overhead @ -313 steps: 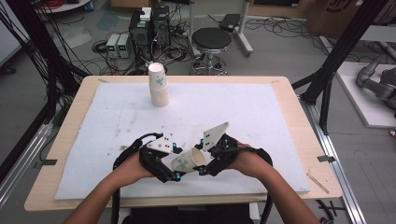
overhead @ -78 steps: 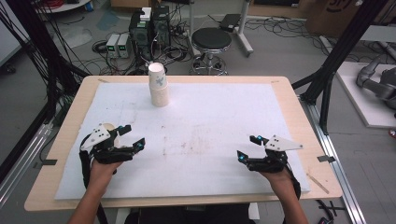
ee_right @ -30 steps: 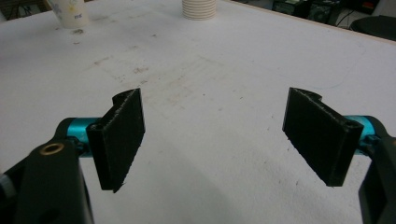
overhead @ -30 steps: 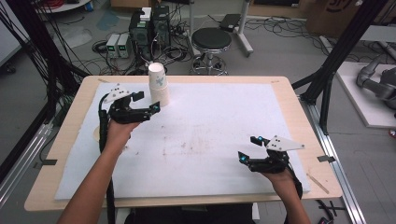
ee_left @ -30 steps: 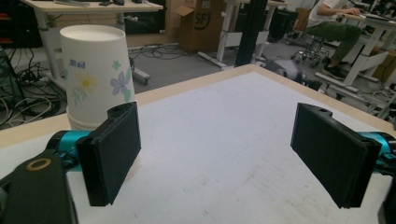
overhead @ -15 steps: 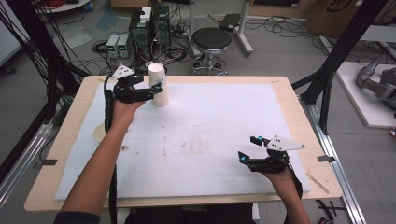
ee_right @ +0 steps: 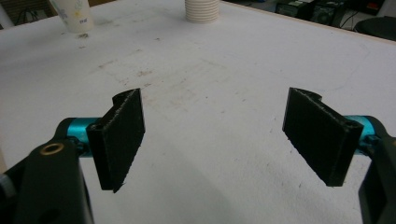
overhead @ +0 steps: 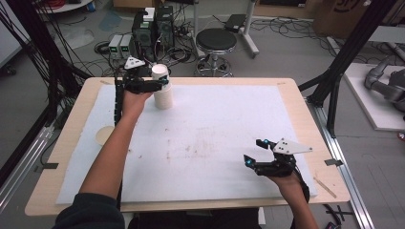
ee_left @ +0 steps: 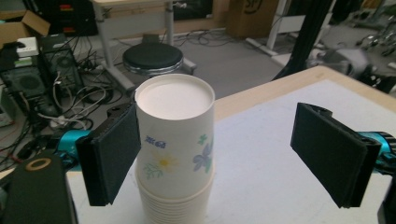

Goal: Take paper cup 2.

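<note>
Left hand-held gripper (overhead: 165, 85) is reaching spread-jawed around the top cup of the paper cup stack (overhead: 163, 90) standing upside down in the upper left of the high view, one pad just beside the cup wall, the other well apart. Right hand-held gripper (overhead: 253, 151) is hovering spread and empty over the tabletop (overhead: 229, 119), lower right. Cups are looking light, thin and crushable, probably best pinched gently on the upper sidewall.

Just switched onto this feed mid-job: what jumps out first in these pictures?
The stack of paper cups at the table's far left edge stands out, upside down, its top cup printed with flowers. The left gripper is open with its jaws around that top cup, one pad beside the cup wall. The right gripper is open above the stained white mat near the right front.
</note>
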Demonstrator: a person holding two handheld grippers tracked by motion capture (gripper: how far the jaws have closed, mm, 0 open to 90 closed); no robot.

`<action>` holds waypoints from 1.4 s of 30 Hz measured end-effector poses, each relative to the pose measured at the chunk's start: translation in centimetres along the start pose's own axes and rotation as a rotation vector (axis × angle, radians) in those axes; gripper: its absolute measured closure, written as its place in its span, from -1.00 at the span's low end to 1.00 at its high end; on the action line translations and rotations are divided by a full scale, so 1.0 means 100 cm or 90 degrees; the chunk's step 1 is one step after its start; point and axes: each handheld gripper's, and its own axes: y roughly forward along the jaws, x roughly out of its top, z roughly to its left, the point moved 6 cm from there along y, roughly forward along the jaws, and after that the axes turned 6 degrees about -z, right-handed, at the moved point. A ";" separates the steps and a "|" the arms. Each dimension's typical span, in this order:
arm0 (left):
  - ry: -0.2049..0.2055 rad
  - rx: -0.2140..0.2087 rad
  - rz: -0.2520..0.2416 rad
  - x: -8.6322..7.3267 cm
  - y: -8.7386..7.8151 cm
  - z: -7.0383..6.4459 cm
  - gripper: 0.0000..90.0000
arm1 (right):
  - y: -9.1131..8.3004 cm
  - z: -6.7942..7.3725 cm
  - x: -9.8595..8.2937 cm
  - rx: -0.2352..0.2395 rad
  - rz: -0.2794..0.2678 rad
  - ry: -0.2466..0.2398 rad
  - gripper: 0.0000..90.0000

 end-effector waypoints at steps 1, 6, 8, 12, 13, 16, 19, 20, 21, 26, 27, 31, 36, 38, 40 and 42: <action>-0.002 0.003 0.000 0.001 0.003 0.001 -0.64 | 0.000 0.000 0.000 0.001 0.001 0.000 -0.52; -0.007 0.024 0.008 -0.001 0.015 0.011 -0.64 | 0.001 0.000 0.000 0.004 0.003 0.000 -0.52; -0.016 0.033 0.017 -0.004 0.020 0.015 -0.64 | 0.001 0.000 -0.001 0.005 0.004 0.000 -0.52; -0.020 0.028 0.017 -0.005 0.028 0.018 -0.64 | 0.000 0.000 -0.001 0.006 0.004 0.002 -0.52; -0.024 0.025 0.019 -0.005 0.030 0.018 -0.64 | 0.000 0.000 -0.001 0.006 0.004 0.002 -0.52; -0.029 0.021 0.016 -0.002 0.036 0.017 -0.64 | -0.001 0.000 -0.002 0.004 0.004 0.001 -0.52; -0.028 0.026 0.012 -0.003 0.039 0.018 -0.64 | -0.002 -0.001 -0.002 0.003 0.005 0.003 -0.52; -0.030 0.031 0.019 -0.006 0.041 0.019 -0.63 | -0.002 0.000 -0.002 0.004 0.004 0.005 -0.52; -0.033 0.037 0.023 -0.007 0.042 0.020 -0.63 | -0.002 -0.001 -0.002 0.004 0.003 0.004 -0.52; -0.034 0.047 0.030 -0.012 0.045 0.024 -0.58 | -0.003 -0.001 -0.002 0.002 0.004 0.005 -0.52; -0.040 0.043 0.027 -0.012 0.046 0.025 -0.55 | -0.003 -0.001 -0.002 0.001 0.004 0.006 -0.52; -0.043 0.021 0.022 -0.012 0.046 0.022 -0.33 | -0.003 -0.001 -0.002 0.001 0.003 0.007 -0.52; -0.038 0.023 0.021 -0.011 0.047 0.021 -0.28 | -0.003 -0.001 -0.003 0.000 0.004 0.004 -0.52; -0.034 0.024 0.023 -0.011 0.046 0.021 -0.28 | -0.003 -0.001 -0.003 0.001 0.004 0.006 -0.52; -0.034 0.023 0.021 -0.011 0.046 0.021 -0.28 | -0.004 -0.001 -0.002 0.001 0.003 0.005 -0.52; -0.032 0.025 0.021 -0.011 0.046 0.020 -0.28 | -0.003 -0.001 -0.002 0.000 0.004 0.007 -0.52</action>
